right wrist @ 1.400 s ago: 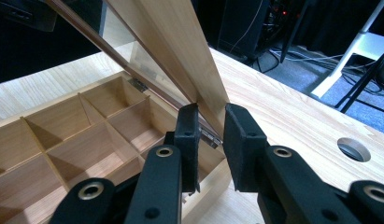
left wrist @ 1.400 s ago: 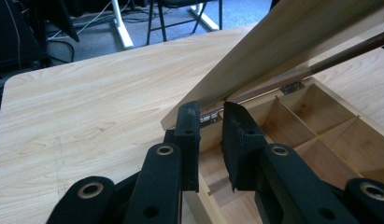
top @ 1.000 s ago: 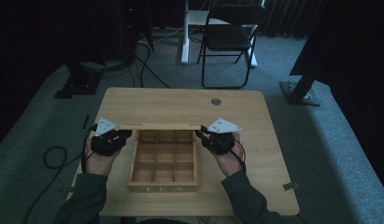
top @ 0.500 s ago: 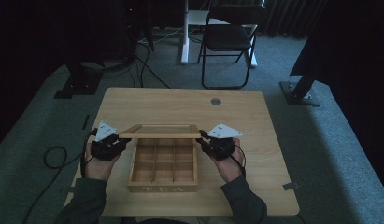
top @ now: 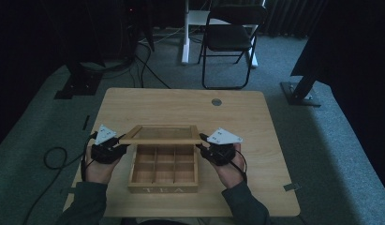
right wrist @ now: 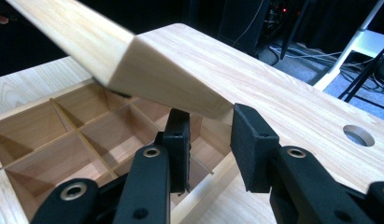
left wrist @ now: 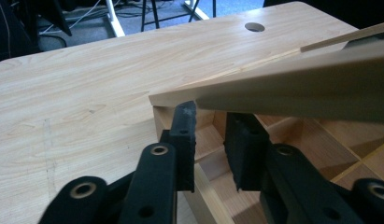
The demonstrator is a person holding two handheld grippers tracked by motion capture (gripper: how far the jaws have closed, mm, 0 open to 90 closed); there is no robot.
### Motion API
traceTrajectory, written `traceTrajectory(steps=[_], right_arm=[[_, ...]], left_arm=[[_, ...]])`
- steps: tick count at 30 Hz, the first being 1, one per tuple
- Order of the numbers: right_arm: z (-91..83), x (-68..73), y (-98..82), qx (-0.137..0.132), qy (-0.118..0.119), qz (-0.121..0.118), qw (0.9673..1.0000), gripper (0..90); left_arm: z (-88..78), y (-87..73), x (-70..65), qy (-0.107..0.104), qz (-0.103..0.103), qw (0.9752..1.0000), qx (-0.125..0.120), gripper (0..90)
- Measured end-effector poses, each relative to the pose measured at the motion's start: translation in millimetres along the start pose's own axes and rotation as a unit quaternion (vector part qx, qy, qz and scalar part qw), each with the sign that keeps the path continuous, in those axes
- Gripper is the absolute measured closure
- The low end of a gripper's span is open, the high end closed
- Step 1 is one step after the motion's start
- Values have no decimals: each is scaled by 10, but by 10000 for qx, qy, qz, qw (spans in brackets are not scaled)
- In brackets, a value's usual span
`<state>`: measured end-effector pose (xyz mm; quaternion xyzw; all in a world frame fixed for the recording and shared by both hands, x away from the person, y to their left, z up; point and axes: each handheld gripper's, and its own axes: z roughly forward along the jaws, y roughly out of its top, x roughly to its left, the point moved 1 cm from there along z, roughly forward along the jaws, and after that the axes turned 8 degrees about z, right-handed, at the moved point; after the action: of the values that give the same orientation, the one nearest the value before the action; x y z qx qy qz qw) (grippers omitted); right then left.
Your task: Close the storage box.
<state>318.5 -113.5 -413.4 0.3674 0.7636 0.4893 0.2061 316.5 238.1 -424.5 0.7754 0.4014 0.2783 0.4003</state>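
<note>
Hinged wooden glass-panel lid (top: 163,134) of the light wooden "TEA" box with nine compartments (top: 163,165) sat half-raised, with the left gripper (top: 116,145) under its left front corner and the right gripper (top: 203,144) under its right one. Both sets of jaws had just been opening and were parted, pads off the wood, lid edge above the tips, not pinched. Risk as I judged it: unclamped, the lid could slip off and slam shut, or rack if one side led.
</note>
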Motion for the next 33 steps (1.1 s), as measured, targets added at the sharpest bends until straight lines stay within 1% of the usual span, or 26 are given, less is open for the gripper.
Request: traceTrajectory(steps=[6,10,12,18,19,23,26,29,31,33], right_arm=[[-7,16,-51,70,48,8,10000,670],[-10,26,-84,97,67,30,9999,668],[-12,33,-98,116,65,34,9999,668],[-10,43,-133,141,80,38,9999,664],[-8,44,-139,147,78,41,9999,662],[3,49,-167,171,80,52,9998,659],[3,53,-180,173,72,38,9998,661],[-4,67,-199,183,57,40,9998,661],[-7,71,-206,171,65,57,9998,650],[-25,93,-225,163,-7,38,9999,622]], left_arm=[[-57,-26,-51,-48,44,10000,-2,692],[-102,-49,-74,-70,47,10000,-48,690],[-141,-75,-96,-79,35,9999,-82,684],[-193,-111,-105,-103,-2,9999,-70,649],[-206,-123,-108,-122,-23,9999,-78,649],[-218,-139,-126,-153,2,9999,-75,653],[-223,-144,-138,-164,39,9998,-62,675],[-223,-153,-141,-229,24,9997,-37,686],[-224,-158,-144,-230,25,9997,-25,687],[-225,-167,-149,-230,65,9997,4,688]])
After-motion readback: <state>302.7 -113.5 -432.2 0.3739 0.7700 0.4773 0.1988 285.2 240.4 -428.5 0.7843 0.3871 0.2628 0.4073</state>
